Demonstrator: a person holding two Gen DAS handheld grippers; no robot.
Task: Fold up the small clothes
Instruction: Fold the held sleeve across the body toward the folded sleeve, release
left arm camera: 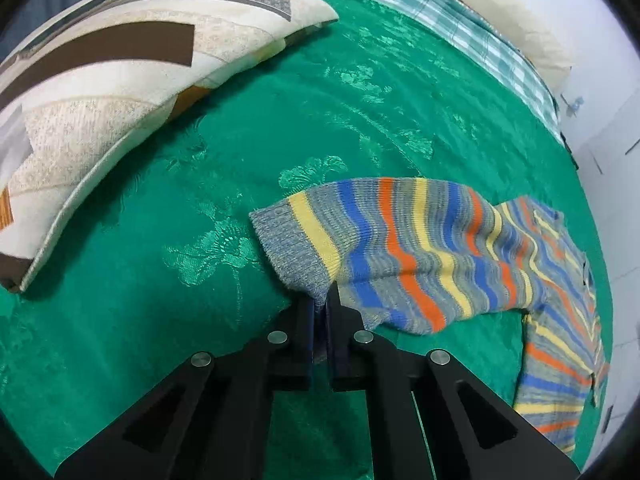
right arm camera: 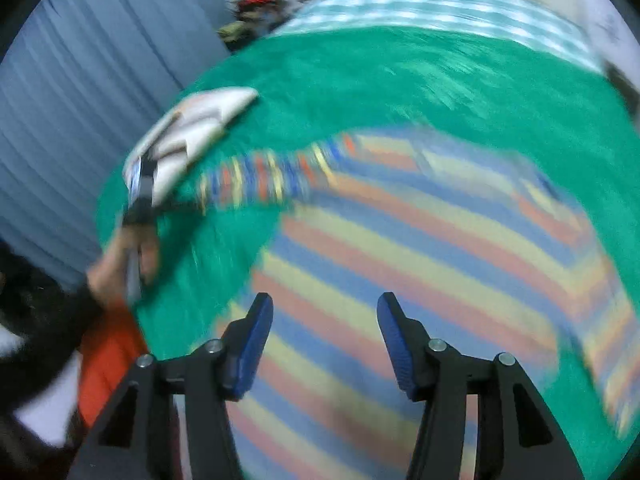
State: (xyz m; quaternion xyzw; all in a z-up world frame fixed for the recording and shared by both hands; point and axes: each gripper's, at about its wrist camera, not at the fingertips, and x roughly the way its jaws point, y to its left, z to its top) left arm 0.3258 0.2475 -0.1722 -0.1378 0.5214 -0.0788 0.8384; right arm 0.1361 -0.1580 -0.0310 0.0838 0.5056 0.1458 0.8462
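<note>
A small knit sweater (left arm camera: 560, 320) with blue, orange, yellow and grey stripes lies on a green bedspread (left arm camera: 320, 100). Its sleeve (left arm camera: 400, 248) stretches left, and my left gripper (left arm camera: 320, 304) is shut on the grey cuff at the sleeve's end. In the blurred right wrist view, my right gripper (right arm camera: 325, 304) hangs open over the sweater's body (right arm camera: 400, 248), with nothing between its blue pads (right arm camera: 252, 344). The sleeve (right arm camera: 256, 178) runs left toward the other gripper, which a hand (right arm camera: 116, 264) holds.
A beige and brown patterned pillow (left arm camera: 100, 80) lies at the left on the bedspread. A green checked cloth (left arm camera: 440, 12) covers the far end of the bed. A blue-grey curtain (right arm camera: 80, 80) hangs beyond the bed's left edge. White wall stands at the right.
</note>
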